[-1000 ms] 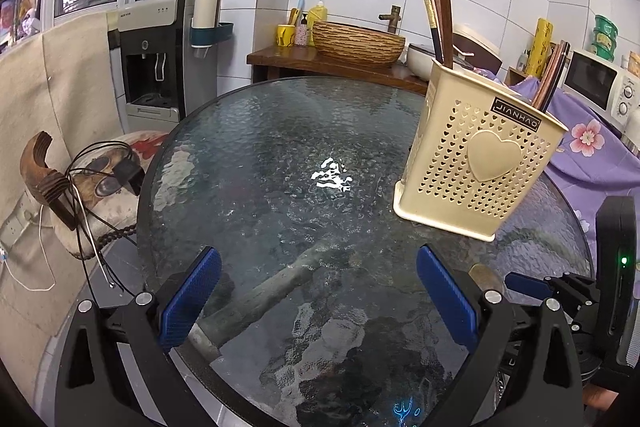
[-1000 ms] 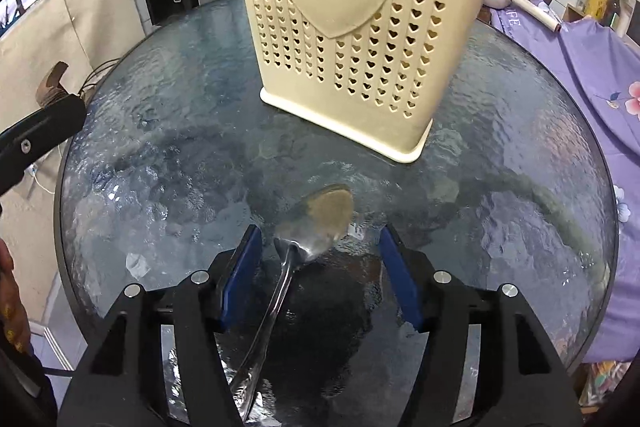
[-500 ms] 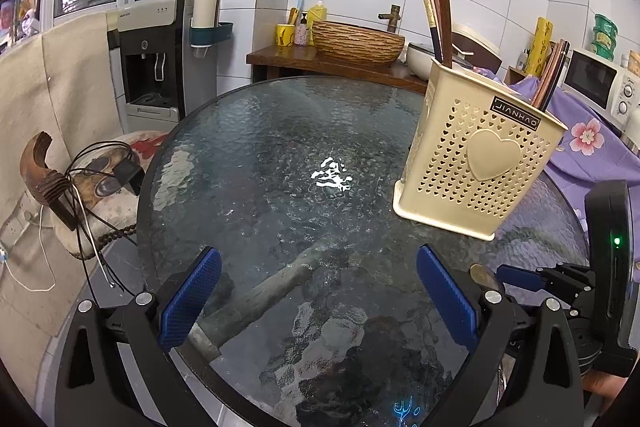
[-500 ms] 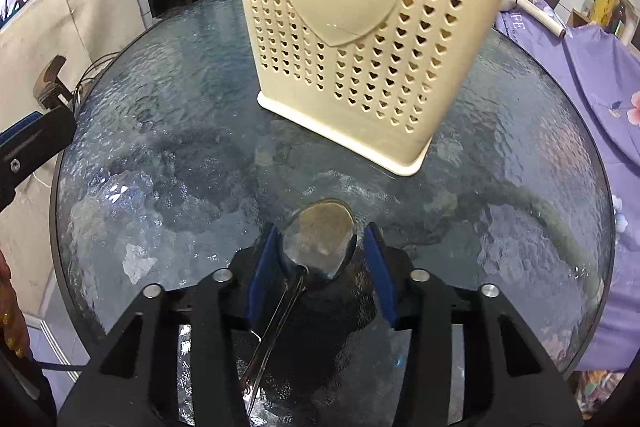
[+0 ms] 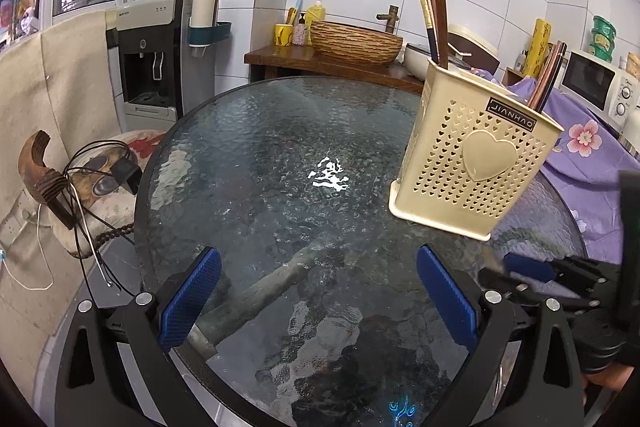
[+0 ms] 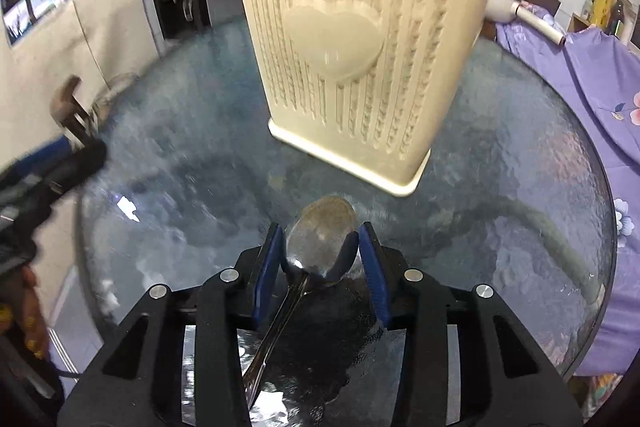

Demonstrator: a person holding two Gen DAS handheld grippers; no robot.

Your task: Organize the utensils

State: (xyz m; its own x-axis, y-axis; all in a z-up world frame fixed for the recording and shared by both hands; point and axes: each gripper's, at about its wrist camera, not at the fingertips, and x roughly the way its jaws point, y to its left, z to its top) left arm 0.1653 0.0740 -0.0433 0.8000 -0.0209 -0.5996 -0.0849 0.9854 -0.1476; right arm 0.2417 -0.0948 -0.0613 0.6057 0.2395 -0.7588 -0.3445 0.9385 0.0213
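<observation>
Gripping spoon (image 6: 322,241) — right gripper (image 6: 320,251) narrowed.

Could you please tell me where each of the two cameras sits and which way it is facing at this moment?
Left wrist: sits on the left gripper, facing down across the glass table toward the kitchen wall; its blue pads stand wide apart, empty; the right gripper shows at the right edge.
Right wrist: sits on the right gripper, looking down at the table; its pads clamp the bowl of a spoon; a hand shows at the left.
Shared: the cream utensil holder with chopsticks.
</observation>
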